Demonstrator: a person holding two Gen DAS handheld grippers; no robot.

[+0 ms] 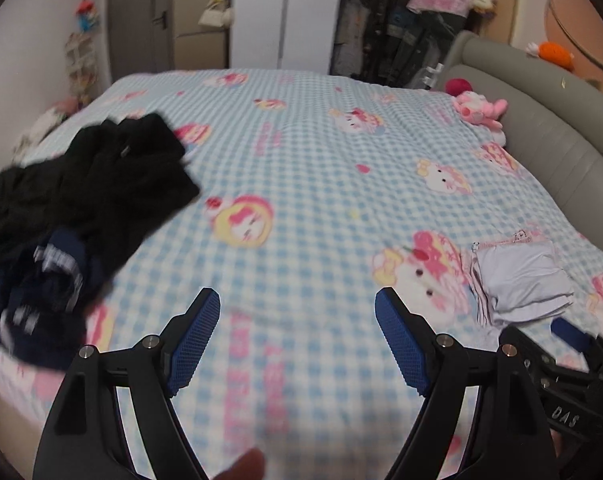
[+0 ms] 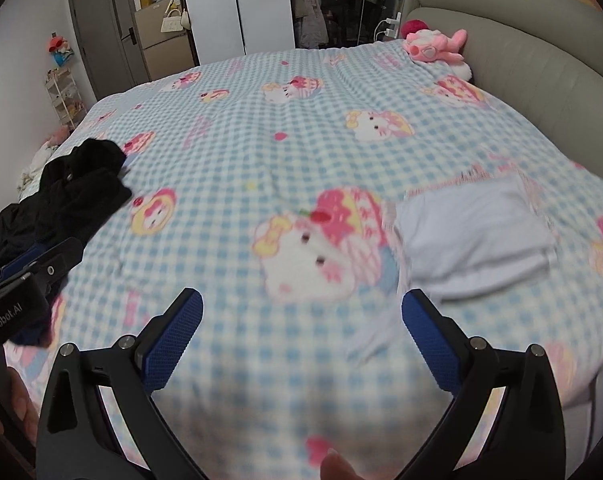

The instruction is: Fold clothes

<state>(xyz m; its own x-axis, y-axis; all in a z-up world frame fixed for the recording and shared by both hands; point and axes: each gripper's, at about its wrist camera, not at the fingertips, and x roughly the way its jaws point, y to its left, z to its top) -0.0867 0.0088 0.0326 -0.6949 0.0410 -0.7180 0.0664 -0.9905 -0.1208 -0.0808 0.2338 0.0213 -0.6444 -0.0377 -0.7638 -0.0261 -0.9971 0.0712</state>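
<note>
Bedroom; checked blanket [image 1: 321,168] covers bed.

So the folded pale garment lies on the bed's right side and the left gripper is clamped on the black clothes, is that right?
Not quite: the left gripper is open and empty, as the left wrist view shows. The black clothes lie unheld at the left. The folded pale garment is indeed on the bed's right side.

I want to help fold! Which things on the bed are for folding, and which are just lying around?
For folding:
- black clothes
- navy garment
- folded white garment, already done

Just lying around:
- pink plush toy
- red ball
- orange toy on the headboard
</note>
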